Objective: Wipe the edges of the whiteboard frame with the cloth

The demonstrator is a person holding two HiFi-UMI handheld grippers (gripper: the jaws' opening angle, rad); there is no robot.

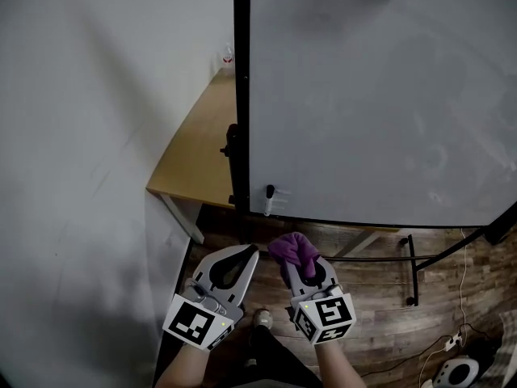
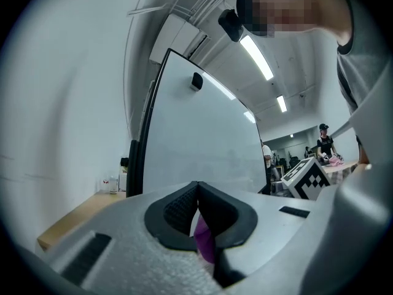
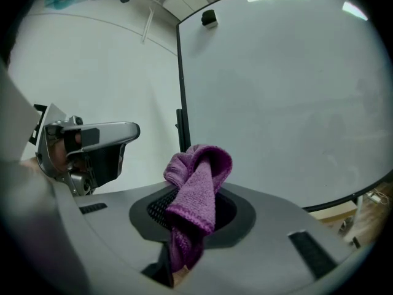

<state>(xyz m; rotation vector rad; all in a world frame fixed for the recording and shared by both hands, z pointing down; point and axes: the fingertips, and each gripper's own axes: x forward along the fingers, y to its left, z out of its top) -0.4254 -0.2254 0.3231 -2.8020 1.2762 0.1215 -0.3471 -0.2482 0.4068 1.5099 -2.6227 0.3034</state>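
The whiteboard (image 1: 363,95) stands ahead with a black frame; its left edge (image 1: 241,95) runs vertically and its bottom edge (image 1: 363,223) curves below. A purple cloth (image 1: 295,250) is bunched in my right gripper (image 1: 299,261), which is shut on it a little below the board's lower left corner. In the right gripper view the cloth (image 3: 198,186) sticks up from the jaws, with the frame edge (image 3: 182,91) behind it. My left gripper (image 1: 249,254) is beside it, shut and empty, tips touching (image 2: 198,186). A purple sliver shows through the gap beneath them.
A wooden table (image 1: 202,144) stands behind the board's left edge against the white wall. A marker (image 1: 269,196) rests at the board's lower left. The black stand legs (image 1: 412,273) and cables (image 1: 452,338) lie on the wood floor. A person (image 2: 324,143) stands far off.
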